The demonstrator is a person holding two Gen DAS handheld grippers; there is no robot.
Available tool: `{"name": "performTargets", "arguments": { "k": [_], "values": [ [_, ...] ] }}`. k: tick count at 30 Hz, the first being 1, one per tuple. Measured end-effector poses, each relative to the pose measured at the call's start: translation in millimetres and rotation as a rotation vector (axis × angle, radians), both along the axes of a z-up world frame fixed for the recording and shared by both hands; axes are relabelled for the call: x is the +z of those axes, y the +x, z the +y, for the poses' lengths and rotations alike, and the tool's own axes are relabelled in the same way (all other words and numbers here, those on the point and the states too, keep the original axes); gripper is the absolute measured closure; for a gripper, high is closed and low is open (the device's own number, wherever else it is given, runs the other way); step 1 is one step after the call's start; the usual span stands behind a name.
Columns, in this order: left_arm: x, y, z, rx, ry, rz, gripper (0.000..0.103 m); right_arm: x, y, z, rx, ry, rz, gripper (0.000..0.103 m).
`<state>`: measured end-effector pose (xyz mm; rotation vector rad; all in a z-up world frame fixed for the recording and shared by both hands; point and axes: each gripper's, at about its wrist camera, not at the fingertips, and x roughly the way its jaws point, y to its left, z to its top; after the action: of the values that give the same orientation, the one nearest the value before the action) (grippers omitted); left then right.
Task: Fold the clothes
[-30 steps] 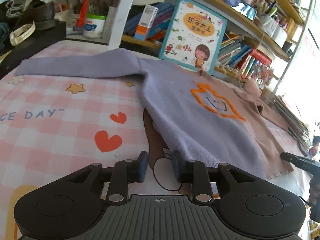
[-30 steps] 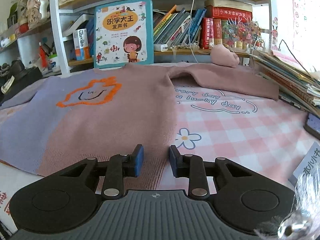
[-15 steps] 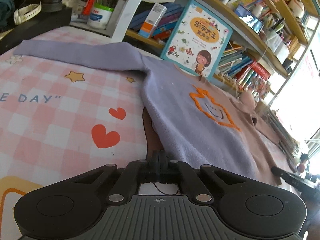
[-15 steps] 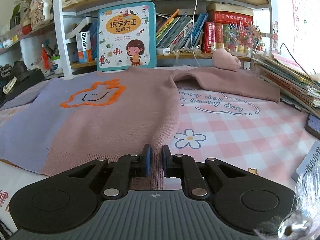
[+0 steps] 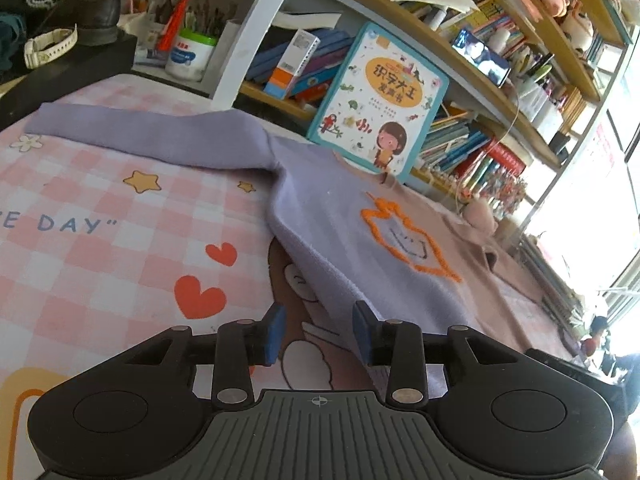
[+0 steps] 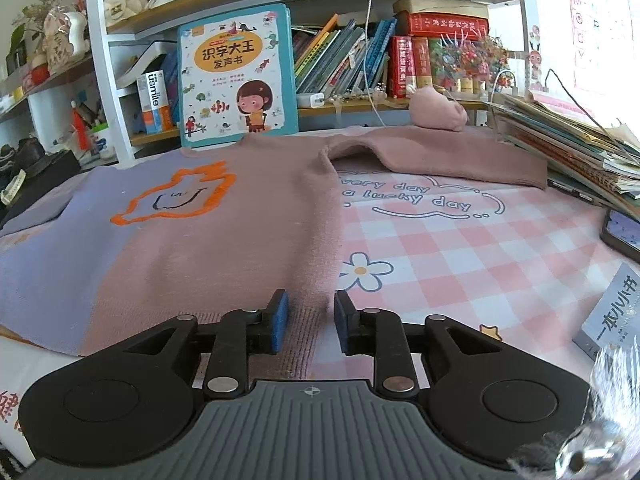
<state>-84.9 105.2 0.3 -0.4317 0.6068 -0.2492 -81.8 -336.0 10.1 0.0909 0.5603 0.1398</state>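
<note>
A knit sweater [image 5: 352,240], lilac on one half and dusty pink on the other, lies flat on the checked tablecloth [image 5: 100,220] with an orange outline figure [image 5: 404,240] on its chest. My left gripper [image 5: 318,332] hovers at the lilac hem corner. Its jaws are opening, and the hem edge runs by the right pad without being pressed. In the right wrist view my right gripper [image 6: 310,320] sits over the pink hem of the sweater [image 6: 224,240]. Its jaws are opening too, with knit cloth lying between the pads, unpinched. Both sleeves [image 5: 160,136] [image 6: 440,156] are spread outward.
A children's book [image 6: 238,76] leans on the bookshelf behind the collar. A stack of books [image 6: 560,148], a phone [image 6: 624,232] and a booklet [image 6: 612,312] crowd the right side. A black box with a shoe [image 5: 72,60] stands at the far left.
Both grippers closed half a second ago and have parted again; the left now stands wider than a second ago. The left view has rolled slightly. The sweater lies as before.
</note>
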Motion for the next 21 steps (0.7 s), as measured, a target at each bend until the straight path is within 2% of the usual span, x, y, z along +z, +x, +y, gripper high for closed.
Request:
{"name": "performTargets", "arguments": {
  "k": [2, 7, 9, 13, 16, 17, 18, 19, 21],
  "values": [
    [4.1, -3.6, 2.2, 0.010, -0.014, -0.020, 0.057, -0.2, -0.5, 0.9, -0.001, -0.004, -0.002, 0.080],
    [6.1, -4.8, 1.6, 0.018, 0.005, -0.034, 0.056, -0.4, -0.3, 3.3, -0.001, -0.021, -0.004, 0.079],
    [-2.7, 1.1, -4.7, 0.013, 0.038, 0.014, 0.058, -0.7, 0.0, 3.2, -0.001, -0.020, -0.004, 0.079],
    [-14.0, 6.7, -16.8, -0.013, 0.076, 0.035, 0.061, -0.7, 0.3, 2.7, 0.000, -0.023, -0.001, 0.079],
    [-16.5, 11.5, -19.9, -0.027, 0.056, 0.031, 0.063, -0.4, 0.8, 2.9, 0.007, -0.022, 0.001, 0.082],
    [-17.8, 12.1, -20.5, -0.030, 0.049, 0.033, 0.070, -0.4, 0.8, 3.1, 0.013, -0.016, 0.003, 0.087],
    [-19.1, 12.7, -21.1, -0.033, 0.042, 0.036, 0.086, -0.1, 0.7, 4.2, 0.017, -0.014, 0.005, 0.089],
    [-21.0, 13.6, -20.6, -0.037, 0.034, 0.048, 0.094, 0.3, 0.3, 6.2, 0.020, -0.021, 0.003, 0.089],
    [-23.1, 11.6, -14.9, -0.026, 0.009, 0.057, 0.098, 1.2, -0.8, 10.0, 0.030, -0.036, 0.001, 0.092]
  ]
}}
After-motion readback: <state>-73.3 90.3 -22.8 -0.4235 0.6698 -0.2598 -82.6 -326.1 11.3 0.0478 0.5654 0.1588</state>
